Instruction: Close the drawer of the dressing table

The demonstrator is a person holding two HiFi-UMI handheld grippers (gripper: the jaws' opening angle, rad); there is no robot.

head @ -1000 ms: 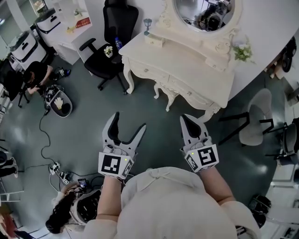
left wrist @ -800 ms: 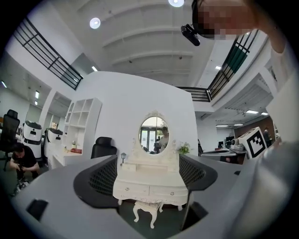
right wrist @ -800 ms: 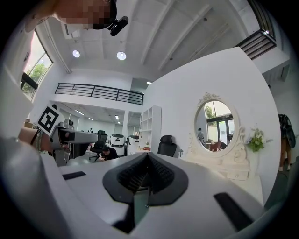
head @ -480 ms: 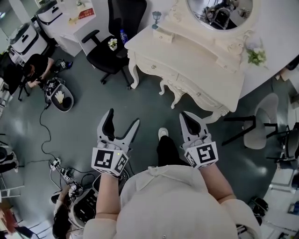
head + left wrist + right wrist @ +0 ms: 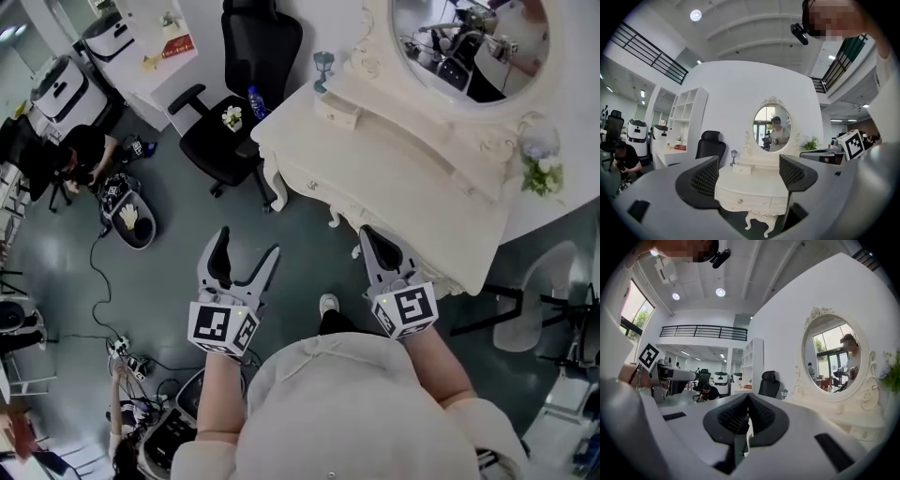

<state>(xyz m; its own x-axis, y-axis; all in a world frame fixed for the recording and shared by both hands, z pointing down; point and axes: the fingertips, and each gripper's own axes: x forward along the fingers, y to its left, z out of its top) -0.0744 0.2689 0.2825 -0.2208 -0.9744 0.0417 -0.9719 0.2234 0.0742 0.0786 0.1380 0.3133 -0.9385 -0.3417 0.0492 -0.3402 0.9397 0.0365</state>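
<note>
Drawer (image 5: 739,201) not yet touched — the push is left
Left gripper (image 5: 248,242) is held spread and empty, right gripper (image 5: 368,232) pressed together on nothing, near the dressing table (image 5: 403,178).

We see a glossy dark grey-green floor (image 5: 159,272) filling the head view. A black swivel office chair (image 5: 262,52) stands at 12 o'clock, a white bench (image 5: 155,42) at 11, and a pale chair on black legs (image 5: 525,326) at 4. The gripper views give us a plain white curved wall (image 5: 736,93), white open shelving (image 5: 686,117), round ceiling lamps (image 5: 721,292), a black gallery railing (image 5: 705,331) and a daylit window (image 5: 633,310).
</note>
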